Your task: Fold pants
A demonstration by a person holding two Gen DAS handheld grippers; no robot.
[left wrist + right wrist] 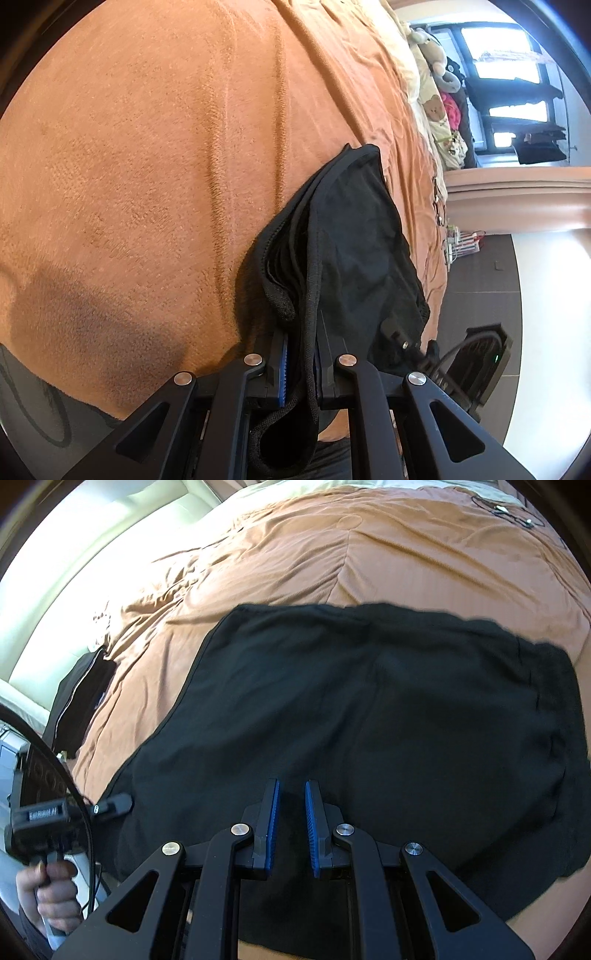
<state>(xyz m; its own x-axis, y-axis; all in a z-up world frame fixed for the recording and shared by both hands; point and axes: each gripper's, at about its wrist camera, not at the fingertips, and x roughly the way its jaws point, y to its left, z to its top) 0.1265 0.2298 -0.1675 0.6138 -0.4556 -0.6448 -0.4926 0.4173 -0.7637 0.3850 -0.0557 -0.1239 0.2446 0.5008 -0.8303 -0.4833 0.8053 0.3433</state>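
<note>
Two tools, one pair of black pants (351,716), one orange-covered bed (332,554). Left tool (300,363) pinches a bunched, layered pants edge. Right tool (291,827) is nearly pressed together, pinching black pants fabric. Pants lie flat on the bed, long axis running left to right; which end is the waistband is unclear.

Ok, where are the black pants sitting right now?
The black pants lie spread on the orange blanket in the right wrist view; the left gripper pinches their bunched edge.
</note>
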